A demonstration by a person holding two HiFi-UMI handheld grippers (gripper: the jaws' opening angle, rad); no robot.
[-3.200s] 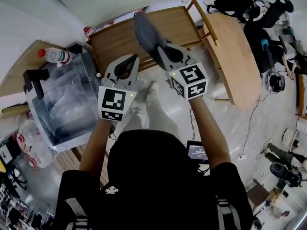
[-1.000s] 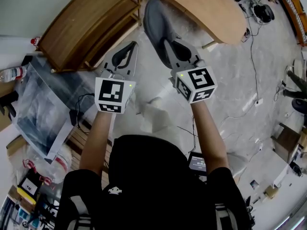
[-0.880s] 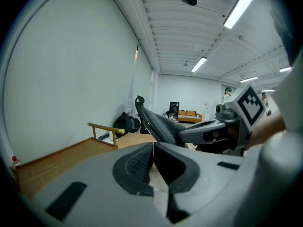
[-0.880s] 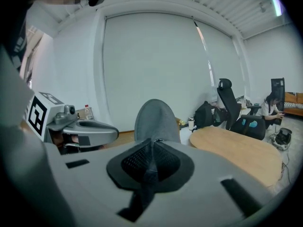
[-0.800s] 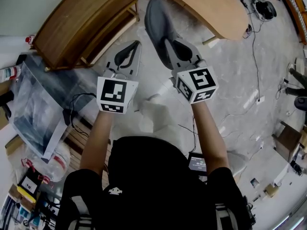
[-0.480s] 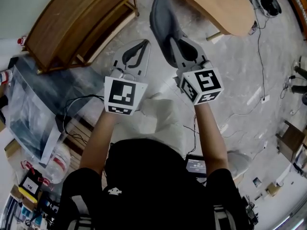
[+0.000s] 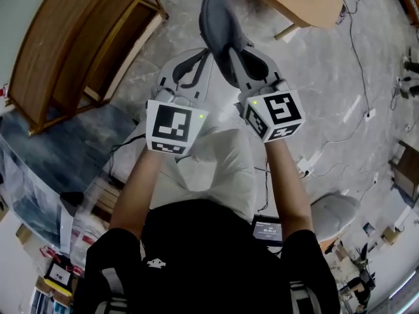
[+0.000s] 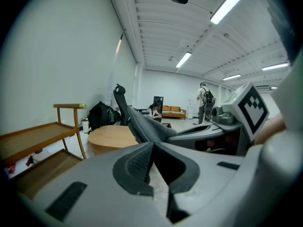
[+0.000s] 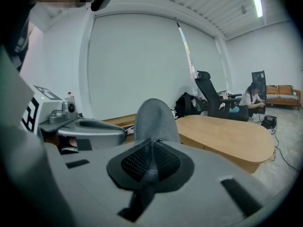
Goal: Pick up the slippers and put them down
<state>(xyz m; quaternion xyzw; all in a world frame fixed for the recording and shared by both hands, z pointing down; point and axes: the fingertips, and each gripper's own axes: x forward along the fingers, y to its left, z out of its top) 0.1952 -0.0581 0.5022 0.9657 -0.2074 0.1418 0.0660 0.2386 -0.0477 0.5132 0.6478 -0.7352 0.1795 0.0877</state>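
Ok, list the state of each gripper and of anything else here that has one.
left gripper: fingers shut, nothing between them.
right gripper: fingers shut on the slipper.
slipper: grey, gripped at one end, sticking out ahead of the fingers, off the floor.
wooden rack: upright on the floor.

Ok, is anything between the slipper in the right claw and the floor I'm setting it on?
Nothing visible. The slipper, pinched in the right claw, hangs over bare floor. The wooden shelf stands off to its left and the table leg to its right. The left claw, shut and empty, is beside it, not beneath.
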